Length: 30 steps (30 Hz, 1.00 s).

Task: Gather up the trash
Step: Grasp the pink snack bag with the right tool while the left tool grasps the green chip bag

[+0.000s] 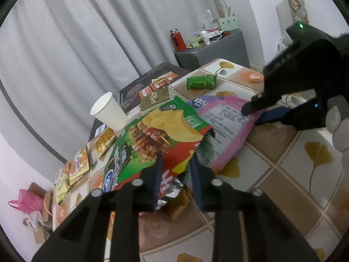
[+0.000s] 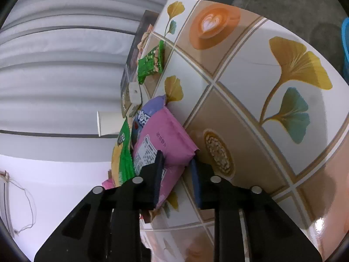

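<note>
1. We find the left gripper (image 1: pixel 176 174) with its fingers drawn narrow on the torn near edge of the green chip bag (image 1: pixel 152 139); the foil sits between them and appears pinched.
2. The right gripper (image 2: pixel 176 172) has its fingers narrow on the near corner of the pink snack bag (image 2: pixel 165 144). The left wrist view confirms this: one finger lies above the pink bag's right edge and one beneath it.
3. Both bags lie on the tabletop (image 1: pixel 294 174), the green one overlapping the pink one's left side. Neither appears lifted clear yet.
4. Trash outstanding, as far as we see: a green wrapper (image 1: pixel 201 81) at the far side, a white paper cup (image 1: pixel 110 112) tipped at the left edge, and yellow wrappers (image 1: pixel 72 174) along the near left edge.
5. We see no bin or sack for collection with certainty; a blue rim (image 2: pixel 345 48) shows at the right edge of the right wrist view, purpose unclear.
6. Our judgement: the task is at an early stage, two items gripped, none shown deposited, several left.
</note>
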Each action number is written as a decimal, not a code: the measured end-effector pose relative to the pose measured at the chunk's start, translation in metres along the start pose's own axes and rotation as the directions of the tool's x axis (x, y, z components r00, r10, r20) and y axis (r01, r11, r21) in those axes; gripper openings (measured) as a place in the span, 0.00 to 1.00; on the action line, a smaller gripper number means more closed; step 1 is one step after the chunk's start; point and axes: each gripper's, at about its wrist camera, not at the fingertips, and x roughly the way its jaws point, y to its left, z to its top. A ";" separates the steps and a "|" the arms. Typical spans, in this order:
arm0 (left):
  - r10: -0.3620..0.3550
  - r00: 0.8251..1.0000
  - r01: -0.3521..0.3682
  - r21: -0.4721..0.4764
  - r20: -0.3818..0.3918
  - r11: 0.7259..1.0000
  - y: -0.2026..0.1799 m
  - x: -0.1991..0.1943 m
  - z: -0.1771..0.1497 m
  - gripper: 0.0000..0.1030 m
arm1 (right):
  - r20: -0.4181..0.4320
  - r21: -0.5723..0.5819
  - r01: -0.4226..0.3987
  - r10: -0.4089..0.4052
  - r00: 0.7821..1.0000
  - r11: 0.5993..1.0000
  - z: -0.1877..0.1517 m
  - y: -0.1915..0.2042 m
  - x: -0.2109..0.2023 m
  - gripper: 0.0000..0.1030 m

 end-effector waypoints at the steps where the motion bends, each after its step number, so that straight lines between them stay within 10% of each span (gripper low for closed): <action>1: -0.003 1.000 0.003 -0.012 0.002 1.000 0.001 0.000 0.000 0.17 | 0.000 0.000 -0.004 0.004 1.000 1.000 0.000 0.000 0.001 0.19; 16: -0.074 0.994 0.087 -0.186 0.076 0.979 0.028 -0.069 -0.018 0.03 | -0.121 -0.089 -0.044 0.033 0.992 0.995 -0.021 -0.022 -0.039 0.11; 23: -0.223 0.972 0.234 -0.330 0.071 0.915 0.026 -0.140 -0.066 0.03 | -0.197 -0.240 -0.024 -0.025 0.980 0.970 -0.053 -0.036 -0.094 0.09; 30: -0.507 0.862 0.453 -0.467 0.010 0.760 -0.002 -0.163 -0.115 0.19 | -0.189 -0.243 0.001 -0.048 0.981 0.970 -0.086 -0.067 -0.143 0.13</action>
